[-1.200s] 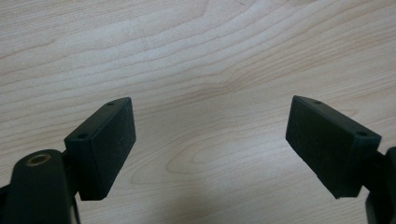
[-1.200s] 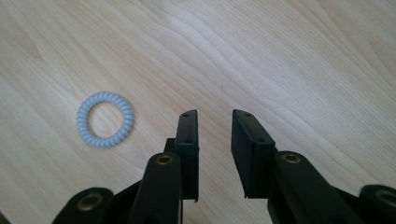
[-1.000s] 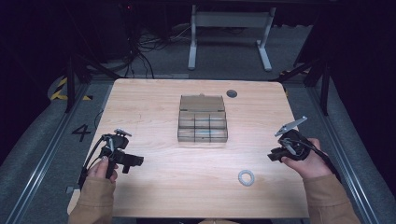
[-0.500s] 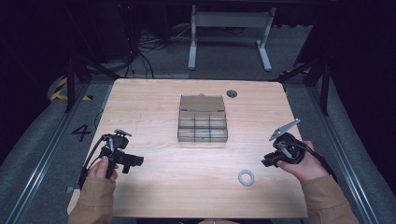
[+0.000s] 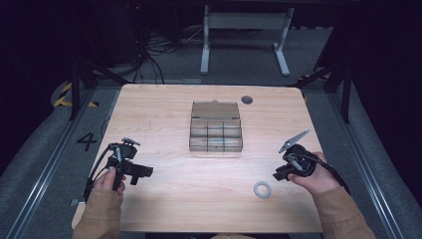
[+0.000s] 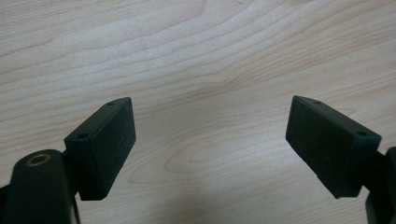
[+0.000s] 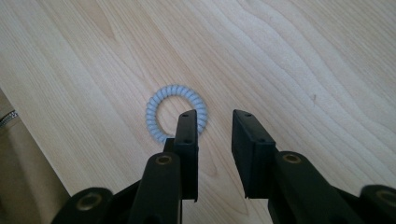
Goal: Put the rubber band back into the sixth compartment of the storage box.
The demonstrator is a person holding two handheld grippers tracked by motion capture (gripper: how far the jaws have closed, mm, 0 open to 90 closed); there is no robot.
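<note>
Coil ring [image 7: 176,113] just ahead of R gripper [image 7: 214,122] — jaws narrowly apart, ring outside gap; L gripper [image 6: 210,140] wide apart.

Hidden and unclear parts

One black jaw covers part of the pale blue spiral ring [image 7: 175,112]; the clear compartment box [image 5: 215,132] contents are unreadable.

Left hand [image 5: 110,175] grips left gripper [image 5: 141,172] at near-left part of tabletop [image 5: 164,114], forearm in tan sleeve entering from bottom edge. Left gripper [image 6: 210,140] jaws spread wide, nothing between them, pointed rightward, low over wood. Right hand [image 5: 313,177] holds right gripper [image 5: 277,175] at near-right side, grey plate angled up and away. Right gripper [image 7: 214,140] jaws narrowly parted, small gap between them, nothing clamped, tilted down toward person's side, aimed left.
</note>
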